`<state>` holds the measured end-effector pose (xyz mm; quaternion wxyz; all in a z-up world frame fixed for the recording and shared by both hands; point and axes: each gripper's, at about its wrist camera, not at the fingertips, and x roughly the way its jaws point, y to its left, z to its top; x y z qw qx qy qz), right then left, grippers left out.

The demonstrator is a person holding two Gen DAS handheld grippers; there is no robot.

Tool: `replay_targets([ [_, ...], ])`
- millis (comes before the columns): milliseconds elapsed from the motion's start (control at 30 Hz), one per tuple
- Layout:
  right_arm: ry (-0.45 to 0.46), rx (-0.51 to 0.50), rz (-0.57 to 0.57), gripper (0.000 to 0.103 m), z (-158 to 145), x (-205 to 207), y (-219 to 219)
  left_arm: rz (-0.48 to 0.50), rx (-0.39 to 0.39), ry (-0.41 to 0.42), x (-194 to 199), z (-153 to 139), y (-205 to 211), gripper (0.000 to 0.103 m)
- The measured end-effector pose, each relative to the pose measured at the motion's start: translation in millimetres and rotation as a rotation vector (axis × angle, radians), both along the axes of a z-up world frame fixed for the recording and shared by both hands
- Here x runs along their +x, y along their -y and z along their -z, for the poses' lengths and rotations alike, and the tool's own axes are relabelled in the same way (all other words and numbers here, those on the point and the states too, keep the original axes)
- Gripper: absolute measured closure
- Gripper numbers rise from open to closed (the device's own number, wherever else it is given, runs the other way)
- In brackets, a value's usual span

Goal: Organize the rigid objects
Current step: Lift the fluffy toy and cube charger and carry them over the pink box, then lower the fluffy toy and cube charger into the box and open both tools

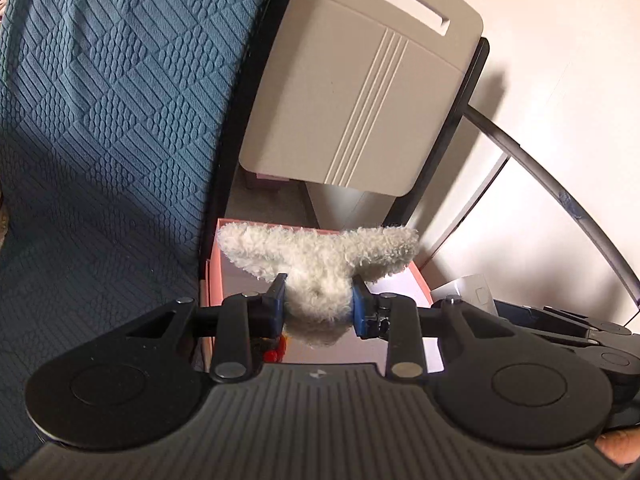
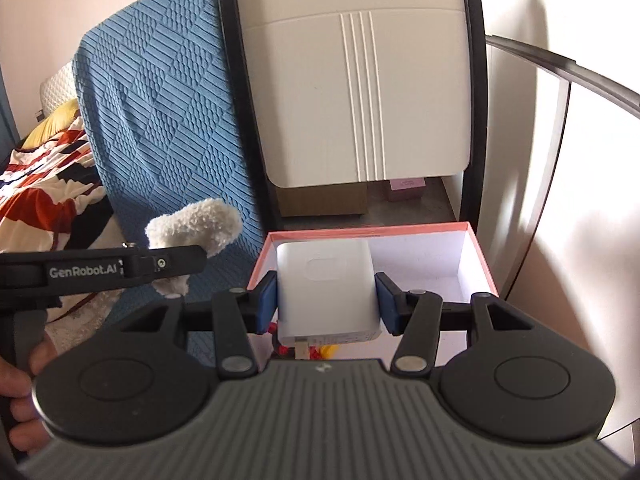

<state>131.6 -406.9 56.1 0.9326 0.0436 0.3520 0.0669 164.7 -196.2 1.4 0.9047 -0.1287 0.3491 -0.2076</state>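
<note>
My left gripper (image 1: pixel 319 306) is shut on a fluffy white plush piece (image 1: pixel 320 260) and holds it above the pink-rimmed box (image 1: pixel 212 280). In the right wrist view the left gripper (image 2: pixel 176 268) with the plush (image 2: pixel 196 224) sits to the left of the box (image 2: pixel 476 248). My right gripper (image 2: pixel 326 298) is shut on a white charger block (image 2: pixel 326 284) and holds it over the box's left part. Red and yellow items (image 2: pixel 320 350) show under the block; what they are I cannot tell.
A beige chair back (image 2: pixel 360 92) with a black frame stands behind the box. A blue quilted cover (image 2: pixel 160 120) hangs to the left, with patterned bedding (image 2: pixel 40 184) beyond. A curved metal rail (image 2: pixel 560 64) and white wall are on the right.
</note>
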Motion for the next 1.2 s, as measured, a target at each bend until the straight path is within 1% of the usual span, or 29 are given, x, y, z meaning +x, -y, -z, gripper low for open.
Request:
replay_targets([
  [300,-0.111,-0.010,0.041,0.049,47.3,-0.2,23.1,0.029,0.060,-0.079,13.1,43.3,28.6,0.067],
  [500,-0.184,-0.005,0.058,0.049,77.2,1.4,29.5,0.055,0.097,-0.114,20.4,63.8,41.9,0.066],
  [733,-0.270,-0.016,0.070,0.049,109.2,4.5,32.3,0.059,0.122,-0.180,26.5,92.5,45.6,0.066],
  [900,-0.292,-0.023,0.051,0.049,119.3,3.1,30.7,0.077,0.132,-0.190,27.7,97.2,48.9,0.066],
  [1200,-0.344,-0.020,0.061,0.048,129.3,6.9,29.9,0.113,0.150,-0.209,25.0,102.4,53.0,0.066],
])
